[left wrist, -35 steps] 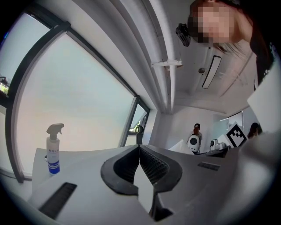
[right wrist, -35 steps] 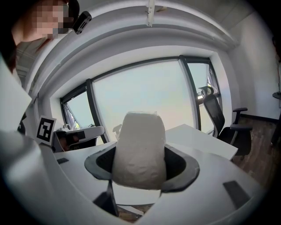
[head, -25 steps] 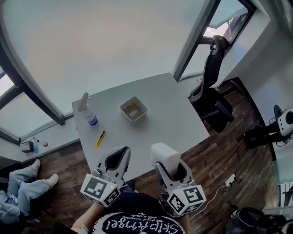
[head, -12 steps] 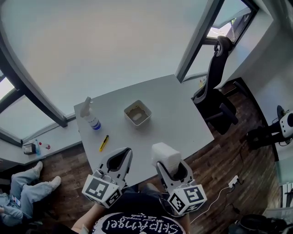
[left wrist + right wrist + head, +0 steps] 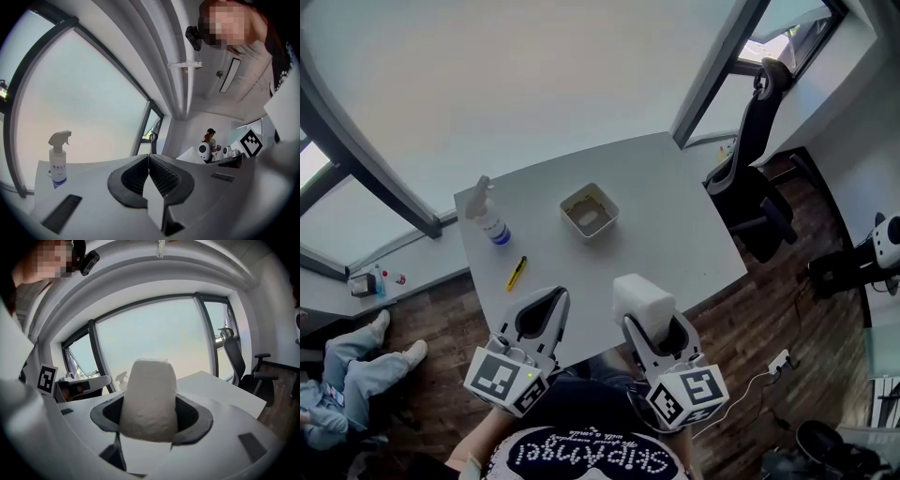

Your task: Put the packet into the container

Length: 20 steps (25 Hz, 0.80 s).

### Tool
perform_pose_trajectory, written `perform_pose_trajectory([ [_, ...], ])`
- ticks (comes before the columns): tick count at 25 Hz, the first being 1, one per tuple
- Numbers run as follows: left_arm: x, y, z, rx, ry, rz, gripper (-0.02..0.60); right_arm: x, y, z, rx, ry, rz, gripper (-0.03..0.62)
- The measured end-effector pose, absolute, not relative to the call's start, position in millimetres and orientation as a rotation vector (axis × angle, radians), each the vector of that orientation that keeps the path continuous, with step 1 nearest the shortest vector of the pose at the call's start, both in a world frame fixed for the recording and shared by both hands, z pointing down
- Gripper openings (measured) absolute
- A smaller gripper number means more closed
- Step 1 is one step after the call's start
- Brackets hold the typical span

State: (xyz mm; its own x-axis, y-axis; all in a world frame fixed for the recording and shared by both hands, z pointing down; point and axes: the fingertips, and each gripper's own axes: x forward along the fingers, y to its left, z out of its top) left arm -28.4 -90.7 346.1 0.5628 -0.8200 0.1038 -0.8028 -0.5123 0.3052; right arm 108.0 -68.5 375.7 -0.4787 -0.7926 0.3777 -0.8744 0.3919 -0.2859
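Head view: a white table [image 5: 675,234] fills the centre of the frame. The container [image 5: 590,212], a small square open tub, stands on it just above centre, apart from everything else. A spray bottle [image 5: 490,220] stands upright near the table's left edge, and a yellow cutter [image 5: 517,273] lies below it, nearer the bottom edge of the table. The left gripper [image 5: 551,298] sits at the lower left of centre, over the table's near edge, and carries nothing. The right gripper [image 5: 649,323] sits at the lower right of centre and holds the packet [image 5: 642,302], a white soft-looking block that stands up out of the jaws, well apart from the container and below it in the frame. A black office chair [image 5: 750,178] stands off the table's right side on the wooden floor [image 5: 769,309]. A person's legs [image 5: 347,375] show at the lower left.

Left gripper view: the jaws are together, tips meeting at frame centre with nothing between them. The spray bottle shows at the left. Another person [image 5: 210,139] stands far off at the right of centre.

Right gripper view: the jaws are clamped on the packet, one on each side of its lower part, while its rounded top rises clear above them at frame centre. The table edge and the chair show at the right.
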Motion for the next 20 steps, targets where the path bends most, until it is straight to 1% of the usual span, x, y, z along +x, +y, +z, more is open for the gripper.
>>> perform_pose_trajectory([
  [3,-25.5,-87.7,347.0,2.471,-1.341,-0.066,0.009,109.5,-68.7,376.8,1.498,-2.459,0.671,0.273],
  [8,-18.9,-93.7,347.4,2.44,-1.371,-0.065,0.009,109.3,-81.9,381.8,1.46,-2.463,0.557,0.273],
  [20,-7.7,-101.8,344.0,2.368,-1.465,-0.088,0.009,113.6,-104.3,389.1,1.319,-2.495,0.603,0.273],
])
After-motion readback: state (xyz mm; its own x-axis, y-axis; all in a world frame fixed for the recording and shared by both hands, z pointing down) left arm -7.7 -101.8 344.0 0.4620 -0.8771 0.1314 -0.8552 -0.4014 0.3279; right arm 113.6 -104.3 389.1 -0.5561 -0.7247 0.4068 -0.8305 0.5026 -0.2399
